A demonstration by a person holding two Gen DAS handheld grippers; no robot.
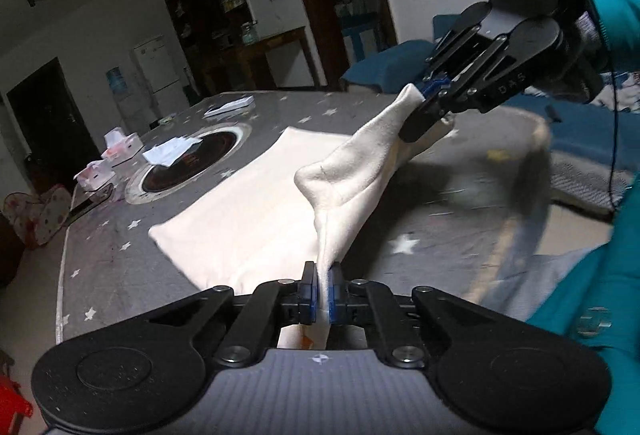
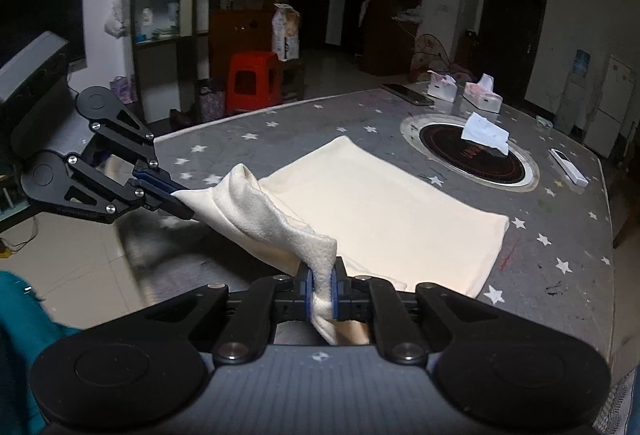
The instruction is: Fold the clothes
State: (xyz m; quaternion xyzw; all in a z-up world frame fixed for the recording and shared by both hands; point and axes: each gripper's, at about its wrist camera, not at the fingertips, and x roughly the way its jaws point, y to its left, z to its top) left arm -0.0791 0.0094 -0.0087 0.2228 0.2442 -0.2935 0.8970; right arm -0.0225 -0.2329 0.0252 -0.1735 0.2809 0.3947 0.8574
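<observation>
2 near corners of the cream garment [image 1: 256,211] were pinched, 1 in each closed hand-held gripper, left [image 1: 323,285] and right [image 2: 322,285], lifted off the starred counter [image 2: 560,235], likely for folding toward the flat far edge.

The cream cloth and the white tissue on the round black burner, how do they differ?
The cream cloth is much larger than the white tissue. The cloth lies mostly flat on the table with its near edge lifted; the tissue sits crumpled. The cloth is pinched at two corners by the left tongs and right tongs; nothing holds the tissue. The cloth rests on the starred cover, the tissue on the burner. Both are pale and soft.
</observation>
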